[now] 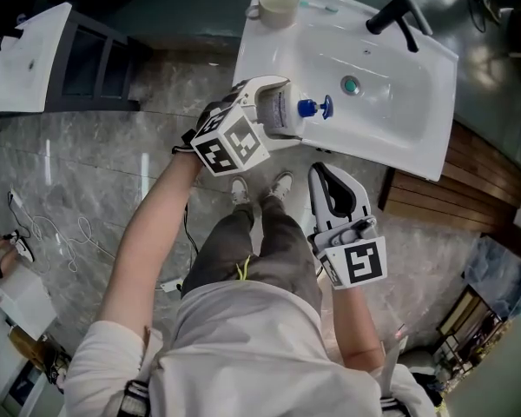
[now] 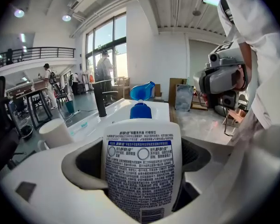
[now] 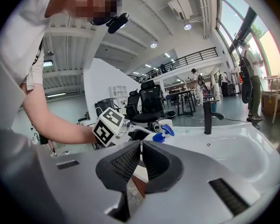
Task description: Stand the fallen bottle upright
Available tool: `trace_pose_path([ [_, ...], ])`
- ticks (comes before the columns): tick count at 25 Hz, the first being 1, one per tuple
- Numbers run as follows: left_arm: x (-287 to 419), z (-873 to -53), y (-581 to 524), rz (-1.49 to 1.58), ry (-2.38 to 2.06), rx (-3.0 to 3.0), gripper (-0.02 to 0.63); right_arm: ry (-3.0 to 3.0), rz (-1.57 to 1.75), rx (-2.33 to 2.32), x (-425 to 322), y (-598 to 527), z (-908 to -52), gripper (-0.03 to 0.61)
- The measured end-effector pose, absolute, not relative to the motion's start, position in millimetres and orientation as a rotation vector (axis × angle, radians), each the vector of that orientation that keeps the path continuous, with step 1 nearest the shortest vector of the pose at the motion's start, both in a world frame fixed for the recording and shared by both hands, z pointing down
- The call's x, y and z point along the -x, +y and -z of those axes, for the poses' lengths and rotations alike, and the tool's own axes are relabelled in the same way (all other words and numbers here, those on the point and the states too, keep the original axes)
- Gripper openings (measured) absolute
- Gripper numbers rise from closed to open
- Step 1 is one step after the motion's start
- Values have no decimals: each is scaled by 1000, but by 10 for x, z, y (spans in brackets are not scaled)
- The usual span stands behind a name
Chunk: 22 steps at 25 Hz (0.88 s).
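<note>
A white soap bottle (image 1: 280,111) with a blue pump head (image 1: 315,108) is gripped at its body by my left gripper (image 1: 276,104), over the front left rim of the white sink (image 1: 408,129). In the left gripper view the bottle (image 2: 142,171) fills the gap between the jaws of that gripper (image 2: 142,158), its printed back label faces the camera and its pump (image 2: 141,107) points away toward the basin. The bottle is tilted, not upright. My right gripper (image 1: 323,172) hangs in front of the sink, apart from the bottle, with its pads (image 3: 130,160) pressed together on nothing.
A cream cup (image 1: 278,5) stands on the sink's far left corner, and a black faucet (image 1: 398,14) at the back of the basin. The drain (image 1: 351,84) lies mid-basin. A wooden cabinet (image 1: 469,181) sits to the right, and cables (image 1: 61,233) lie on the marble floor.
</note>
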<state>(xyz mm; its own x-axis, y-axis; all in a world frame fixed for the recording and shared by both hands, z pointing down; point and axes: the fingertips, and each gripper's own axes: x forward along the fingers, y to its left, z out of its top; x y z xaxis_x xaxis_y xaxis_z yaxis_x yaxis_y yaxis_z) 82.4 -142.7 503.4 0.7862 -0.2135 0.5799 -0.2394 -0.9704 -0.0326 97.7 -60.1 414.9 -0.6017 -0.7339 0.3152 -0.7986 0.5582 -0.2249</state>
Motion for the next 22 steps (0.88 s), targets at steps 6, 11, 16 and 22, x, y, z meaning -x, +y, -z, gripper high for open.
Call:
trace_pose_path([
  [6, -819, -4856, -1430, -731, -447, -3005, 479, -2579, -521, -1284, -933, -587, -4189, 41],
  [11, -780, -4783, -1460, -522, -492, -3003, 479, -2559, -522, -1280, -877, -580, -4266, 41],
  [16, -631, -4701, -1582, -332, -582, -2998, 479, -2540, -525, -1269, -794, -654, -4384, 41],
  [22, -534, -4561, -1667, -100, -554, -2999, 479, -2519, -512, -1269, -713, -776, -4478, 41],
])
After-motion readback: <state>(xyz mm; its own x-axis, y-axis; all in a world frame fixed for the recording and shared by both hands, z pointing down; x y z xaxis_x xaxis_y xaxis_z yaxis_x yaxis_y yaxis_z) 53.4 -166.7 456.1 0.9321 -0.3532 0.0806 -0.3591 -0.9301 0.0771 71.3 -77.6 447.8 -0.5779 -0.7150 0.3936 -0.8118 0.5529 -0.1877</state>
